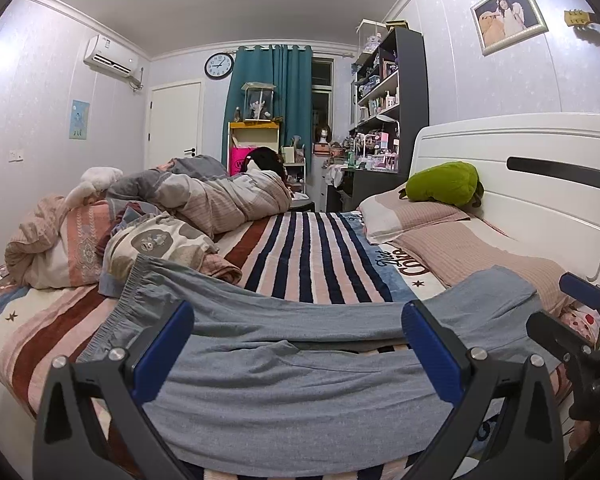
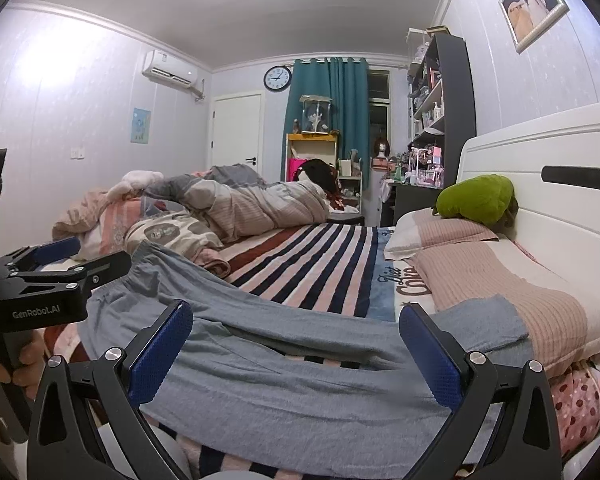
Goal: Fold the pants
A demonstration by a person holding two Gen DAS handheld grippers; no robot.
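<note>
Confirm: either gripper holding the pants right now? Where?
Nothing held. Left gripper and right gripper are both open, above the grey pants spread on the bed.

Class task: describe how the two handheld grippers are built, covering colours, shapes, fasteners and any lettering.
Both the left gripper and the right gripper have matte black angular frames with triangular cut-outs, silver round bolts, and blue textured pads lining the fingers. White lettering reading GenRobot.AI marks the left gripper's side. No cables show.

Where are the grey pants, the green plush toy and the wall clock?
Grey pants [image 1: 300, 380]: left wrist view, middle of the near leg.
Green plush toy [image 2: 476, 196]: right wrist view, its rounded top.
Wall clock [image 1: 219, 65]: left wrist view, dial centre.
</note>
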